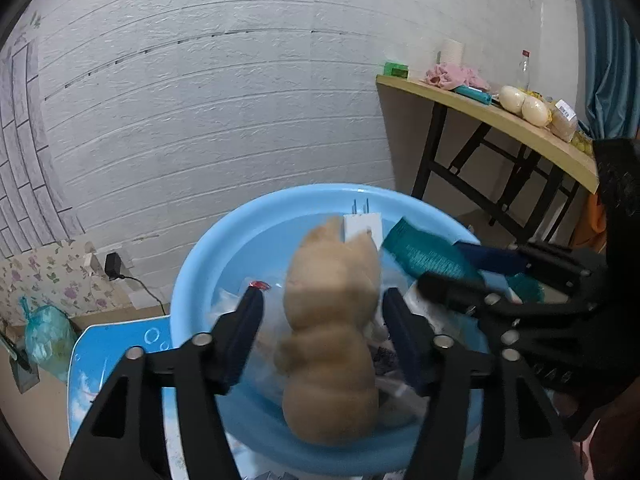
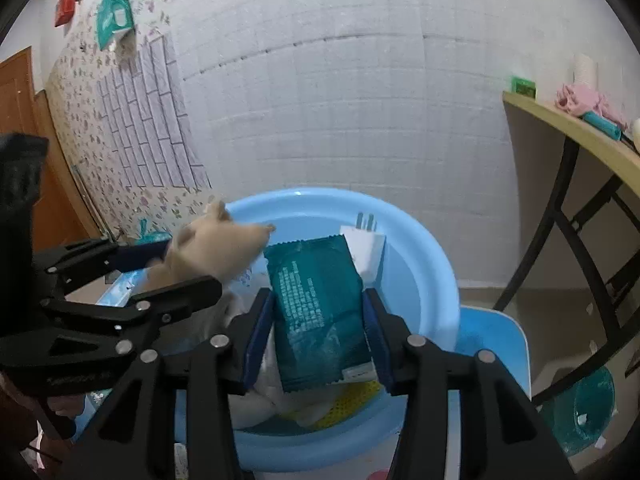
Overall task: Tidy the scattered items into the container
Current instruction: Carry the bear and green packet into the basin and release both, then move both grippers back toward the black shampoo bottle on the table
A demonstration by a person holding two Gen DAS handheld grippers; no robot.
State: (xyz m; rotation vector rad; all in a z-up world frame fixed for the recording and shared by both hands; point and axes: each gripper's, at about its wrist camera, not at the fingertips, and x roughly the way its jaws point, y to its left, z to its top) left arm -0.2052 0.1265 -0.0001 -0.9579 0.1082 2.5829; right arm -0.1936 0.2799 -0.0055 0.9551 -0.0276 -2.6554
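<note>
Basin (image 1: 192,264): plush (image 1: 332,340) left view; packet (image 2: 320,312) right.

Two fisheye views are taken from the grippers, each angled steeply down and close over a light blue basin (image 1: 192,280). The left view is aimed from the basin's left side, the right view from its right. The basin, a white-tiled wall (image 2: 360,100) and a wooden side table (image 1: 500,120) are shared.
</note>
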